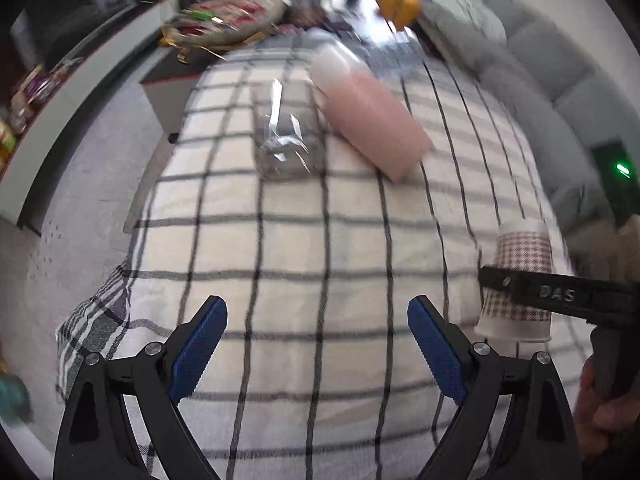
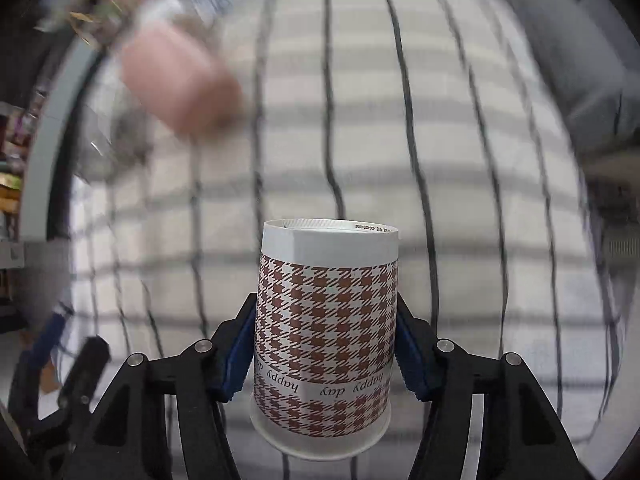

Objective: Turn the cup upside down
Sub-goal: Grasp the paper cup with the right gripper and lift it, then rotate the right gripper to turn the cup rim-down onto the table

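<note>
Cup position: inverted, rim downward and closed base upward, held between the blue pads of the right tool. The pads press against both sides of the cup's brown houndstooth wall, above a white band printed "happy day", which reads upside down. Whether the rim touches the counter or sits just above it cannot be told. The cup's interior is not visible.

In the left wrist view the same cup appears at the right edge, wide rim at the bottom, with one black finger of the right tool crossing its wall.

Left tool state: fingers spread wide, holding nothing, positioned above the checked cloth that covers the counter, well apart from the cup.

Other containers: a pink bottle with a pale cap lies on its side on the far part of the cloth; its contents cannot be determined. Just beside it lies a clear crinkled plastic packet, contents unclear. Both views show motion blur.
</note>
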Motion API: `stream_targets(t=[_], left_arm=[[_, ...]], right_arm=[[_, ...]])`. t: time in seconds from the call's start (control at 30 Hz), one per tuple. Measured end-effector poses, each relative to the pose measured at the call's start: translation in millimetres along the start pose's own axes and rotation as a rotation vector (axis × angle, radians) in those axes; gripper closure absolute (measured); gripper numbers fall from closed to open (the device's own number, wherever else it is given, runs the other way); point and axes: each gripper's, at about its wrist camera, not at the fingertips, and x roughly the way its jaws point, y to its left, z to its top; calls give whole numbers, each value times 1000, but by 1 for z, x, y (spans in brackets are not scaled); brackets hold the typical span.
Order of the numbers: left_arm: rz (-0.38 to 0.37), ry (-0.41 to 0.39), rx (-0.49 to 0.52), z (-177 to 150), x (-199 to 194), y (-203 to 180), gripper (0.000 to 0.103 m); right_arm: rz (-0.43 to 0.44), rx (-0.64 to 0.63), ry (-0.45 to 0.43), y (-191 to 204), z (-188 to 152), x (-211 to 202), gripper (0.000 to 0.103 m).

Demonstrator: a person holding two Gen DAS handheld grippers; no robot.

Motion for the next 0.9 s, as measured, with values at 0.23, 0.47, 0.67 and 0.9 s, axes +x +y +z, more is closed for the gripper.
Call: stream_targets(t=[0.23, 0.47, 0.67, 0.9], left_arm=[[170, -255, -12, -12, 5, 1, 10], [158, -307, -19, -14, 13, 3, 10], [160, -278, -3, -14, 20, 0, 10], [146, -240, -16, -15, 24, 4, 10]], right_arm=[[-80, -106, -730, 27, -25, -36, 42], [-136, -23, -743, 29, -26, 1, 42], [-132, -20, -684, 15, -24, 10, 42], [-147, -31, -637, 17, -35, 10, 41]])
